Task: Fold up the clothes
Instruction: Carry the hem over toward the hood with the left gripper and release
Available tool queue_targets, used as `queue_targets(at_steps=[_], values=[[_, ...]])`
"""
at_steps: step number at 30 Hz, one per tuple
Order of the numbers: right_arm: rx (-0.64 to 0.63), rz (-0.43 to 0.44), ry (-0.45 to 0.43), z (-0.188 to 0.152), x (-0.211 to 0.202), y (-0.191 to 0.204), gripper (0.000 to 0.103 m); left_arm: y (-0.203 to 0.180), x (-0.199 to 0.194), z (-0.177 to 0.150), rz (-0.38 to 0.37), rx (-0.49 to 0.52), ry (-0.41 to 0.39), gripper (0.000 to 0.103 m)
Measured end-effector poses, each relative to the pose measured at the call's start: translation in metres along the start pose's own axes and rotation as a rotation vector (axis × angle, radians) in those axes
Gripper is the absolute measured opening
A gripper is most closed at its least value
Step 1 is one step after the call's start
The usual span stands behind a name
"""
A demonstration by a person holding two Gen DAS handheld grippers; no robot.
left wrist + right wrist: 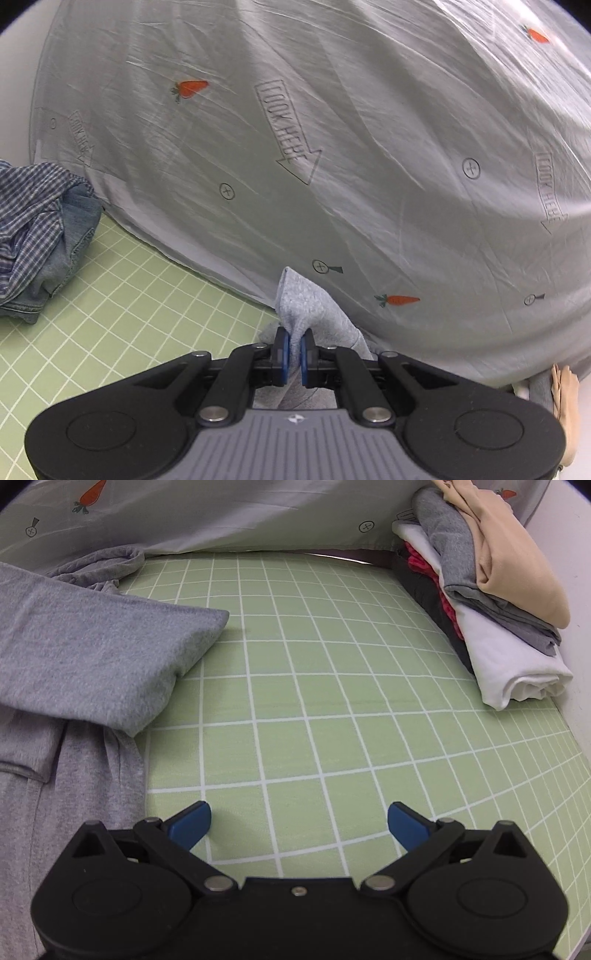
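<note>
My left gripper (292, 350) is shut on a fold of a grey knit garment (306, 306), lifted above the green grid mat (147, 295). In the right wrist view the same grey garment (92, 653) lies at the left on the mat (314, 709), with one part folded over the rest. My right gripper (299, 823) is open and empty, low over the bare mat just right of the garment's edge.
A grey printed sheet (332, 147) with carrots and arrows hangs behind the mat. A heap of blue checked and denim clothes (40, 229) lies at the left. A stack of folded clothes (491, 602) sits at the mat's back right, near its edge.
</note>
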State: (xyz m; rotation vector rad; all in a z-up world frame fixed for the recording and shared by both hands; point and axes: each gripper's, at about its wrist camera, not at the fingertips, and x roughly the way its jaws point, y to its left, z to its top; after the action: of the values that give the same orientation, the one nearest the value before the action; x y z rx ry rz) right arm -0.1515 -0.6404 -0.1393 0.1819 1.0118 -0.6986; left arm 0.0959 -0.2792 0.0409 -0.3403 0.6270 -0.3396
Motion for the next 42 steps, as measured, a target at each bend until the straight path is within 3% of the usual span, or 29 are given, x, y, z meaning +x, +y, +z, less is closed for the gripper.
queue_targets(at_steps=[5,10,16,20,28,42], values=[[-0.011,-0.004,0.003,0.001,0.000,0.003,0.103,0.028,-0.002,0.002,0.153,0.006,-0.019,0.007],[-0.024,-0.009,0.008,0.002,-0.001,0.006,0.103,0.069,0.010,-0.009,0.282,-0.025,0.013,0.007],[-0.028,-0.011,0.018,0.003,-0.001,0.009,0.103,0.104,0.030,-0.031,0.331,-0.096,0.103,0.007],[-0.032,-0.018,0.019,0.004,-0.001,0.012,0.103,0.108,0.035,-0.042,0.334,-0.099,0.132,0.007],[-0.023,-0.013,0.019,0.004,-0.002,0.012,0.103,0.079,0.038,-0.055,0.283,-0.071,0.152,0.007],[0.072,0.050,0.020,-0.001,0.002,-0.001,0.103,-0.044,0.056,-0.109,-0.014,0.050,0.328,0.008]])
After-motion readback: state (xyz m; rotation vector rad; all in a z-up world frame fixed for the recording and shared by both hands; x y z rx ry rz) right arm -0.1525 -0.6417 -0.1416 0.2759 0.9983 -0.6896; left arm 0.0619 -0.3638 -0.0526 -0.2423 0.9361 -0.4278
